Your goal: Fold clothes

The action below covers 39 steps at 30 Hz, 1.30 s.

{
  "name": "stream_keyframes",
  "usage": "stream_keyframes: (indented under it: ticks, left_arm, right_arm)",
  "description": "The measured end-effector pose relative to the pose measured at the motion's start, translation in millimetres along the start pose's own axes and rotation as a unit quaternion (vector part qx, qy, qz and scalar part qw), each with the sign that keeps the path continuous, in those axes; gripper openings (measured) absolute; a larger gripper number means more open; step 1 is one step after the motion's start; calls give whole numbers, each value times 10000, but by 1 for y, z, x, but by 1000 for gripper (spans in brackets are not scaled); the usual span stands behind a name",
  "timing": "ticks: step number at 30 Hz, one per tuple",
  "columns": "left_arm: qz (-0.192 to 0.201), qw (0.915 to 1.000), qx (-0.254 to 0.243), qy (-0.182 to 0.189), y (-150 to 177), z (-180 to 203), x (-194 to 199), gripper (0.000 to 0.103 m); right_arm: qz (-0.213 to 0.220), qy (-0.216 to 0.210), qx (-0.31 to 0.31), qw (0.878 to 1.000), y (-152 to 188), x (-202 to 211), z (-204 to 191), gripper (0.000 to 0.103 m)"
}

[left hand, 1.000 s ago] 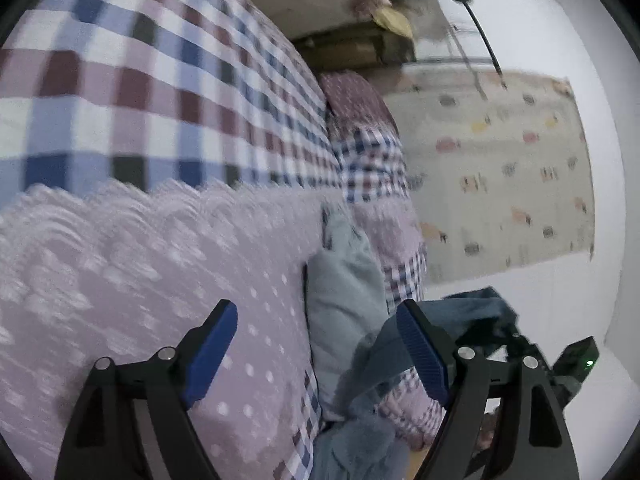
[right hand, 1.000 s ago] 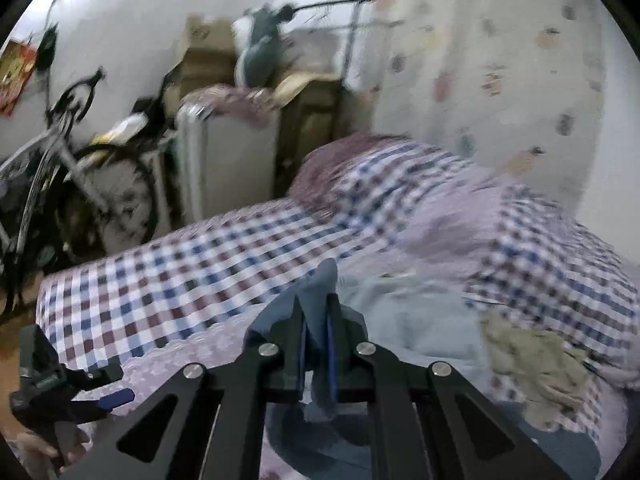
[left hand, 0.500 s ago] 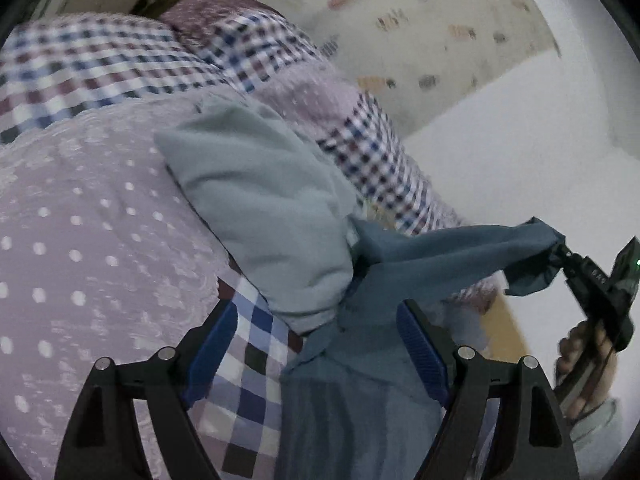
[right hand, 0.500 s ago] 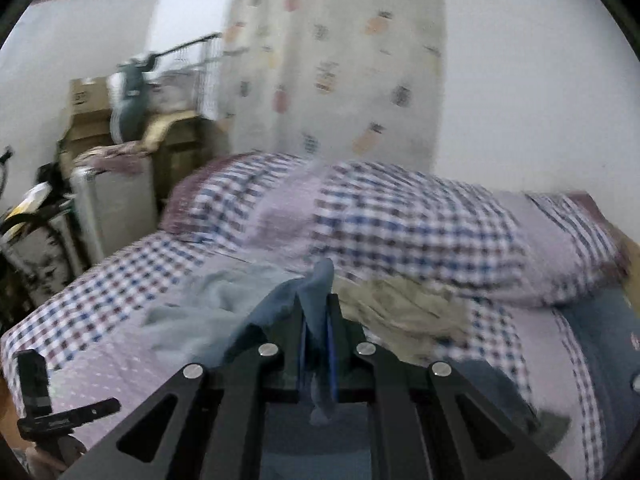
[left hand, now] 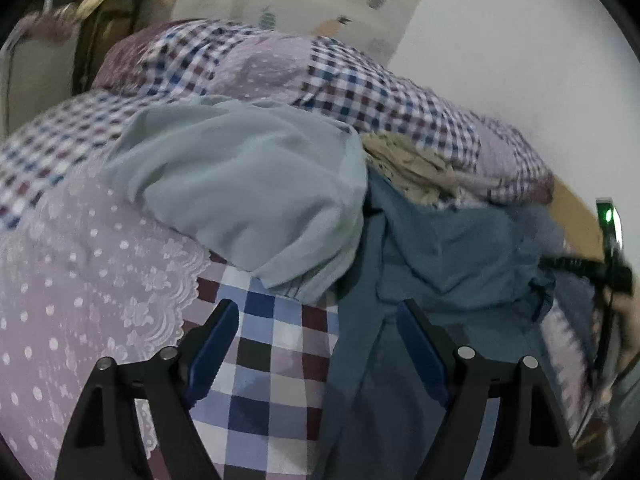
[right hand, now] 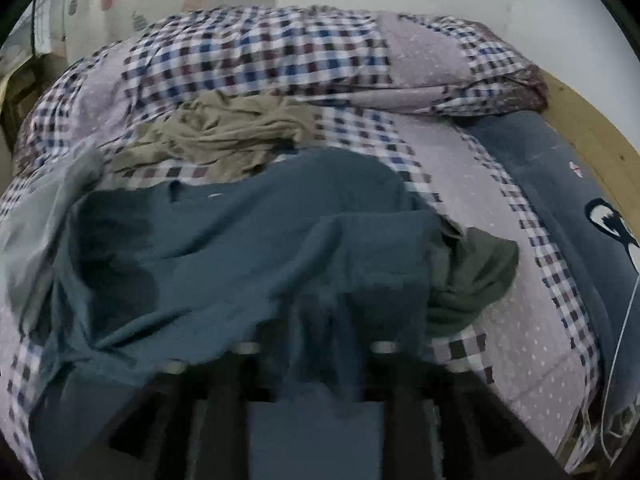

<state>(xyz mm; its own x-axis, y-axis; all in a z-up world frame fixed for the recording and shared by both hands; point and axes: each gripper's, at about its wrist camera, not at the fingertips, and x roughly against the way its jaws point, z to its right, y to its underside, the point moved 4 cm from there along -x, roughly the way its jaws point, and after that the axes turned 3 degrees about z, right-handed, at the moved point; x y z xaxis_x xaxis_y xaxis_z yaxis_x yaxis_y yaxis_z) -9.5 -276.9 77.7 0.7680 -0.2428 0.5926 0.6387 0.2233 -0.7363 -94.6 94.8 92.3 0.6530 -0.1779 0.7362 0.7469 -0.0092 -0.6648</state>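
A dark blue garment point(right hand: 224, 248) lies spread across the checked bedspread point(left hand: 272, 364). Its near part is draped over my right gripper point(right hand: 316, 340) and hides the fingers, so I cannot tell if they grip it. From the left wrist view the same blue garment point(left hand: 440, 248) bunches toward the right gripper point(left hand: 600, 268) at the far right. My left gripper point(left hand: 318, 344) is open just above the bed, its right pad over the blue cloth's edge and its left pad over the checks. A light grey-green garment point(left hand: 248, 184) lies just beyond it.
A crumpled beige garment point(right hand: 224, 136) lies behind the blue one, and a dark olive garment point(right hand: 472, 276) lies at its right. A folded checked quilt point(right hand: 280, 52) fills the back. A navy penguin blanket point(right hand: 580, 184) and the wooden bed frame point(right hand: 592, 128) run along the right.
The right gripper has come down with the blue garment, which now lies spread on the bed and over its fingers. The left gripper has swung right toward the blue cloth, still open.
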Motion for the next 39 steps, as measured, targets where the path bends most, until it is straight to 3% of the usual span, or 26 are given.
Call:
stream_keyframes:
  ticks: [3,5,8,12,14,18,27,34,35,36,37,38,39]
  left_arm:
    - [27,9989,-447,-162,4,11,-2,84]
    - [6,9974,-704,-181,6,19,-5,84]
    - [-32,9925,-1187,-301,12,34,-11,81]
    - [-69,9812,-1861,-513,19,57,-23,64]
    - [-55,9772,-2043,-566,21,64,-27,56]
    - [-13,9700,-2359,-581,24,76,-35,55]
    - [-148,9435,-3102,-1152,32,96,-65,55]
    - [-266,9351,-3224,-1447,26,101,-90,55]
    - [-356,9346,-3199,-1516,27,98,-96,55]
    - [-409,9355,-3160,-1524,27,95,-99,47]
    - [-446,9371,-3117,-1510,27,93,-101,38]
    - [-482,9385,-3073,-1495,27,91,-102,19]
    - [-457,9421,-2981,-1466,24,88,-101,1]
  right_arm:
    - [336,-293,144,9989,-10,10,-16,58]
    - [442,-911,376,9942,-15,15,-42,58]
    - [305,-2082,804,9743,-14,16,-92,59]
    - [26,-2704,1662,9483,-9,4,-153,59]
    - [-104,-2882,2009,9362,-9,-3,-178,59]
    - [-269,-3041,2335,9232,-12,-15,-207,59]
    - [-418,-3272,2293,9157,-20,-38,-223,58]
    - [-677,-3376,2264,9111,-29,-57,-234,58]
    - [-723,-3383,2313,9093,-29,-60,-239,57]
    - [-773,-3407,2363,9067,-28,-62,-244,47]
    - [-793,-3425,2409,9046,-27,-64,-249,18]
    - [-761,-3424,2455,9037,-28,-64,-252,3]
    - [-711,-3404,2509,9034,-30,-62,-254,1]
